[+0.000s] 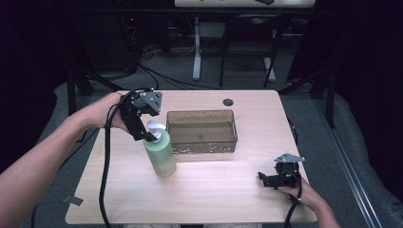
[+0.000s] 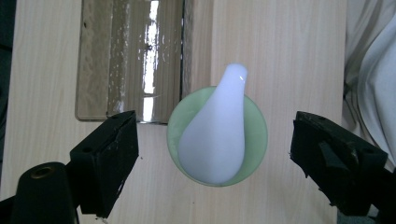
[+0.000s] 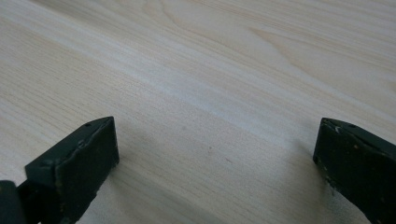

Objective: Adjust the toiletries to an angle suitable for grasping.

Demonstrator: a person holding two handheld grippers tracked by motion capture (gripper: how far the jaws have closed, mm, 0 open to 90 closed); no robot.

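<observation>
A pale green pump bottle with a white pump head stands upright on the wooden table, just left of a clear bin. My left gripper points down over the bottle's top. In the left gripper view its jaws stand on either side of the pump head with a gap on each side, so it is open. My right gripper rests low at the table's front right, held by a hand. In the right gripper view its jaws are wide apart over bare wood.
A clear brownish plastic bin sits at the middle back of the table, its near wall close to the bottle. A dark cable hole lies behind it. Black cables trail from both grippers. Dark floor and table legs lie beyond.
</observation>
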